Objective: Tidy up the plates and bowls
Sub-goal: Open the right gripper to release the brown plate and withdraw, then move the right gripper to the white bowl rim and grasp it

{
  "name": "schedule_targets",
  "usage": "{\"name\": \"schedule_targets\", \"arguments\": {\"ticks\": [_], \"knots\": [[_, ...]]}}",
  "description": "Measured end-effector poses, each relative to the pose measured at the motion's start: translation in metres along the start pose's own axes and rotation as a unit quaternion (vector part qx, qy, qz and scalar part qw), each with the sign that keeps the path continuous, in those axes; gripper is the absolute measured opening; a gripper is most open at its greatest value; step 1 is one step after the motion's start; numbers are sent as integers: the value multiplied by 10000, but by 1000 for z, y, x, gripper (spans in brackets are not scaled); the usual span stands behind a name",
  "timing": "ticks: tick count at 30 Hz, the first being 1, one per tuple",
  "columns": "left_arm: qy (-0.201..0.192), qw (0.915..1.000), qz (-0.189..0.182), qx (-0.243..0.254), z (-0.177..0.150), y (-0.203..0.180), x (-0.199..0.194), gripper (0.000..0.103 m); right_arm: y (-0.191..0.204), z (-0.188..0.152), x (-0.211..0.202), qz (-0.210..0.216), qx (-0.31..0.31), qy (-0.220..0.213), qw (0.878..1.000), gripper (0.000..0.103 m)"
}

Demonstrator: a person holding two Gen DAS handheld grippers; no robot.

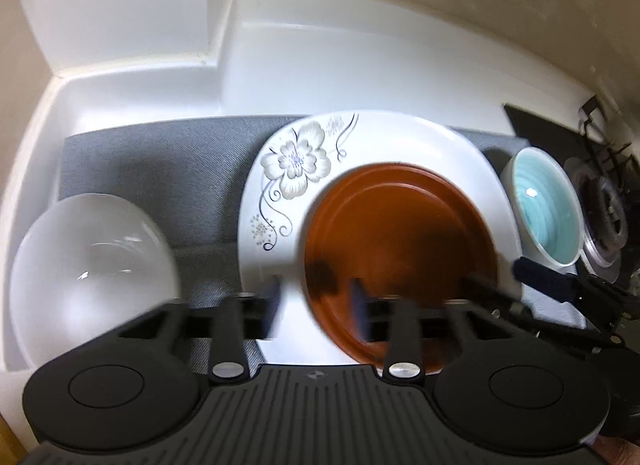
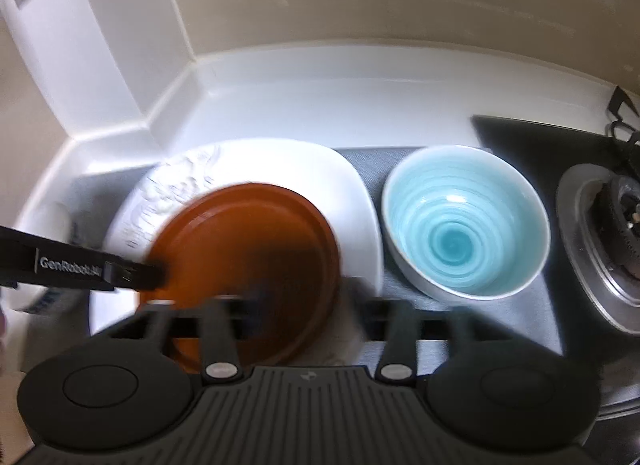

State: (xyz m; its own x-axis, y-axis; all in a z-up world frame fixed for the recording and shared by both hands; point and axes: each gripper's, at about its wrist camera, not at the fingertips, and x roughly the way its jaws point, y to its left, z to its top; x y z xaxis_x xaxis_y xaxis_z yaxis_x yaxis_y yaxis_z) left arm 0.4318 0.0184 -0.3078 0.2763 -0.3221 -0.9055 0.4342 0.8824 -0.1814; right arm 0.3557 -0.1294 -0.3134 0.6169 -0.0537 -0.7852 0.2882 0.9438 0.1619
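A brown plate (image 1: 400,233) lies on a white plate with a grey flower pattern (image 1: 380,137), both on a grey mat (image 1: 160,161). My left gripper (image 1: 316,305) is open, its blurred fingers straddling the brown plate's left rim without pressing on it. At that plate's right rim my right gripper (image 1: 504,277) also stands open. In the right wrist view the right gripper (image 2: 314,305) is wide open over the brown plate's (image 2: 248,249) right edge. A left finger (image 2: 136,275) reaches its left rim there. A turquoise bowl (image 2: 464,225) stands upright to the right of the white plate (image 2: 280,161).
A clear glass bowl (image 1: 92,265) sits at the mat's left end. A gas stove burner (image 2: 612,233) lies to the right of the turquoise bowl (image 1: 548,205). The white counter's raised back edge (image 1: 320,65) and a wall close off the far side.
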Motion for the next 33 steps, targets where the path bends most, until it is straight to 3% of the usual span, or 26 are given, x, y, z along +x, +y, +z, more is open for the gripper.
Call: {"name": "schedule_targets", "arguments": {"ticks": [1,2,4,9,12,15,18,20,24,25,26,28,30,33], "knots": [[-149,9999,-23,-11,-3,2,-9,64,4,0,-6,-113,-43,-97,9999,102],[-287,9996,40,-30,-6,5,-19,74,7,0,-13,-182,-115,-230,9995,103],[-618,9978,209,-124,-13,12,-40,82,12,0,-24,-184,-204,-321,9991,103],[-1546,9863,523,-259,-40,42,-92,89,23,-1,-47,178,-241,-333,9990,103],[-2044,9719,1107,-377,-59,62,-114,92,33,-1,-50,511,-216,-96,9984,103],[-1877,9752,1153,-220,-70,78,-114,94,50,-4,-54,627,-250,-167,9976,103],[-1460,9828,993,-549,-71,102,-99,94,58,-8,-65,1414,-366,-872,9854,103],[-1244,9831,892,-1004,-72,118,-90,86,67,-7,-67,1666,-577,-1056,9787,103],[-1454,9760,559,-1524,-79,138,-92,81,87,3,-56,1323,-869,-782,9843,103],[-1542,9747,436,-1558,-79,141,-92,73,90,5,-51,1340,-827,-669,9853,102],[-1550,9741,358,-1608,-79,143,-91,48,91,6,-48,1621,-742,-590,9822,100],[-1385,9729,306,-1825,-78,148,-85,22,90,10,-35,2468,-387,-333,9677,74],[-1205,9746,285,-1865,-74,151,-74,20,102,15,-23,2452,-354,-105,9688,65],[-1071,9739,162,-1997,-74,155,-65,19,121,14,-14,2309,-597,-85,9711,61]]}}
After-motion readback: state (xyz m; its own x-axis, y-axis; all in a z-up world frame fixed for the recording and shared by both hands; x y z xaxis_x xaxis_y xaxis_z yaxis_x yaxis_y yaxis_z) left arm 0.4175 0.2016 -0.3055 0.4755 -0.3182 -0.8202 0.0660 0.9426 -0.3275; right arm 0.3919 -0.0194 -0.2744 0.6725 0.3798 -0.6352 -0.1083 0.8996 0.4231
